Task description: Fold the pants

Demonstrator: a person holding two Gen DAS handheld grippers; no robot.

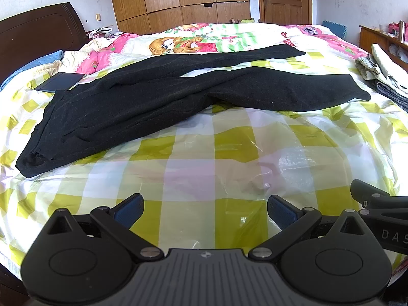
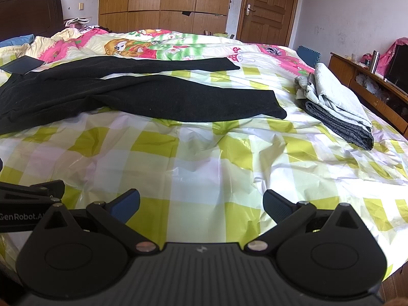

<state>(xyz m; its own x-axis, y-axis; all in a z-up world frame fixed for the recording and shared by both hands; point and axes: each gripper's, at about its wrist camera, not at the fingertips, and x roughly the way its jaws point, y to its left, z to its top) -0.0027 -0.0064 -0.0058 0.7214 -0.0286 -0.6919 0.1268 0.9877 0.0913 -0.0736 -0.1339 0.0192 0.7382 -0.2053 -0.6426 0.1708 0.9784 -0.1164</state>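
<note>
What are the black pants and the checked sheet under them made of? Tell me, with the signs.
Black pants: apparently a soft knit or woven fabric, matte; the surface looks slightly fuzzy, throws no glare and drapes in soft folds.
Checked sheet: probably thin plastic film, glossy; it shows bright glare patches and sharp crinkles, and seems partly see-through. Neither can be confirmed by look alone.

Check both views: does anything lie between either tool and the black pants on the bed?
Nothing visible does. Only bare checked plastic sheet lies between the open left tool, the open right tool and the pants. The folded clothes sit off to the right.
</note>
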